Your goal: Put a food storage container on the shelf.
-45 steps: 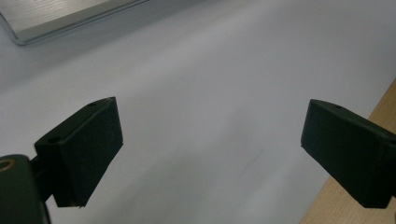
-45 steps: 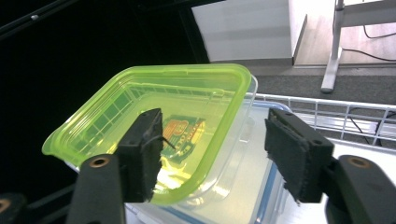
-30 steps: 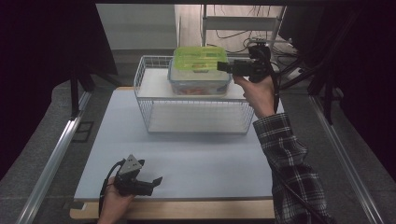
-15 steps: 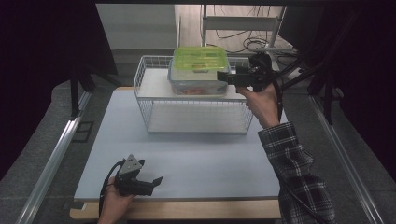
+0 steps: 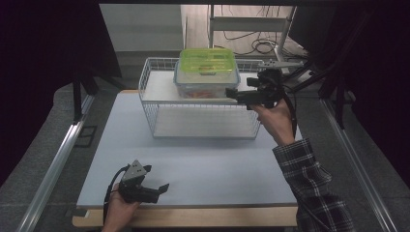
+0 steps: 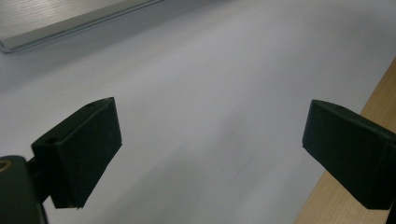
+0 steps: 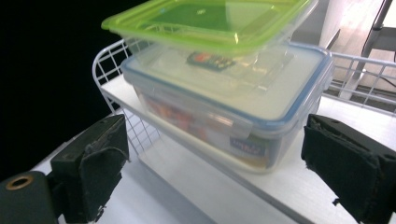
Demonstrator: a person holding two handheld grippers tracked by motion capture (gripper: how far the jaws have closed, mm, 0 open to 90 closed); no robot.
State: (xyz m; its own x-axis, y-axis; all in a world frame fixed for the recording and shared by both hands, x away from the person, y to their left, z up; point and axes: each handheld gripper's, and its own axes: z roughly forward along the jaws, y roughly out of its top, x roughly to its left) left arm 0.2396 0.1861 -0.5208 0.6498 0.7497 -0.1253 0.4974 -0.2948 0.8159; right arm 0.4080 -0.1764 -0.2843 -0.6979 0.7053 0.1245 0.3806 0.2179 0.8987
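A white wire basket (image 5: 203, 121) stands at the back of the mat, with a shelf inside it. On the shelf sits a clear box with a blue-rimmed lid (image 5: 205, 86) (image 7: 224, 116). A green-lidded box (image 5: 208, 59) (image 7: 210, 18) is stacked on top of it. My right gripper (image 5: 231, 96) (image 7: 215, 154) hovers at the basket's right end and points left at the clear box. Its jaws have just been opening and stand wide, with the box ahead of the pads and untouched. My left gripper (image 5: 155, 178) (image 6: 210, 140) rests open and empty near the front left of the mat.
The basket's wire wall (image 7: 107, 60) rises in front of the clear box. A pale mat (image 5: 203, 164) covers the wooden table (image 5: 193, 217). A metal rail (image 5: 53, 164) runs along the left side, and cables (image 5: 261, 46) lie behind the basket.
My right gripper has come down from beside the green-lidded box to the height of the clear box, shifting slightly toward the person. The left gripper has not moved.
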